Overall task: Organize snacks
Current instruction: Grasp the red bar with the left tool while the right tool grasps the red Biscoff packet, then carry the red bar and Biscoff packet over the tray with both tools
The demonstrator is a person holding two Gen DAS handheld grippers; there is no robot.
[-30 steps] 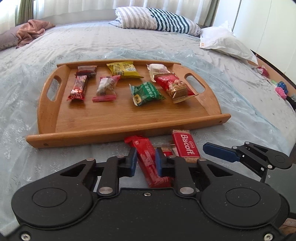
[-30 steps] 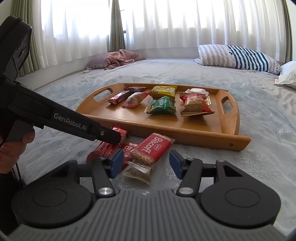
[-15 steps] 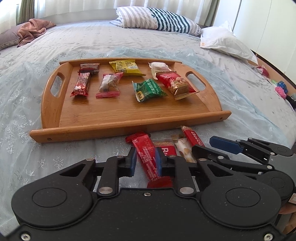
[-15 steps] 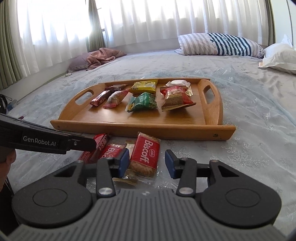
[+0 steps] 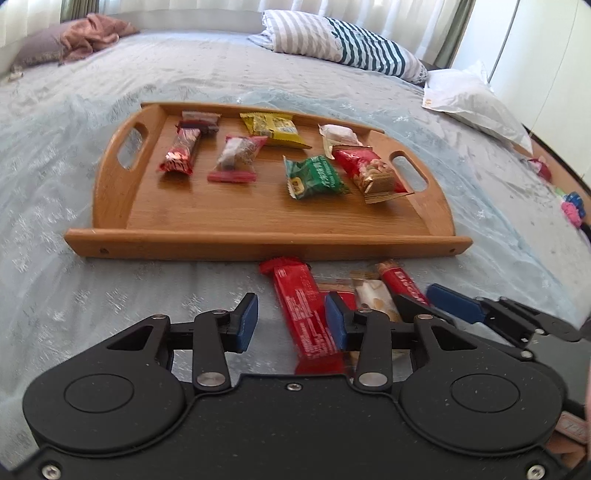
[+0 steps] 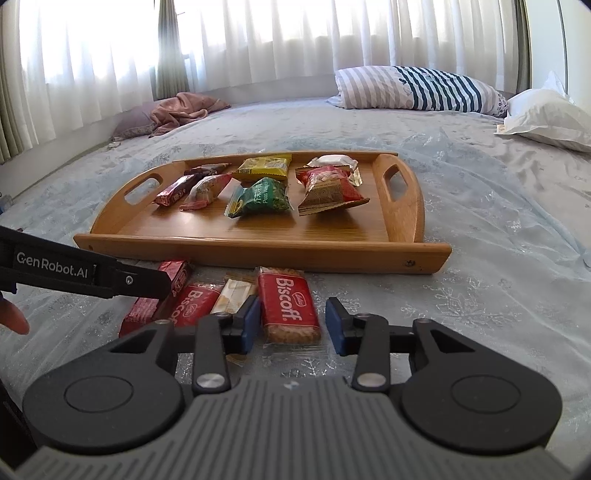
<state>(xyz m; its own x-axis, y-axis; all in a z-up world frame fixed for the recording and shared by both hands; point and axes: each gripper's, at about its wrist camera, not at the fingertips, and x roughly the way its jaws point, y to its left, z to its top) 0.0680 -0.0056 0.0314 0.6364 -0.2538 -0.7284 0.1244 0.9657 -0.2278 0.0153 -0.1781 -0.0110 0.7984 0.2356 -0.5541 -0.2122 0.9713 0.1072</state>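
Note:
A wooden tray (image 5: 258, 247) on the bed holds several wrapped snacks, among them a green packet (image 5: 314, 177). In front of it lie a long red bar (image 5: 306, 314), a pale packet (image 6: 231, 295) and two red Biscoff packets. My left gripper (image 5: 291, 324) hovers over the red bar, jaws opening; the bar lies between them close to the right pad, the left pad well clear. My right gripper (image 6: 292, 325) straddles the nearer Biscoff packet (image 6: 288, 306), jaws closing, with a gap still showing at the right pad. One left finger (image 6: 147, 282) reaches in from the left.
The tray (image 6: 258, 251) stands mid-bed on a pale blue spread. A striped pillow (image 5: 343, 44) and a white pillow (image 5: 472, 99) lie at the far side, a pink blanket (image 5: 88, 33) at the far left. Small coloured items (image 5: 572, 206) sit by the right edge.
The left jaws, shut on the red bar before, have spread apart and the bar now lies loose. The right jaws have narrowed around the Biscoff packet.

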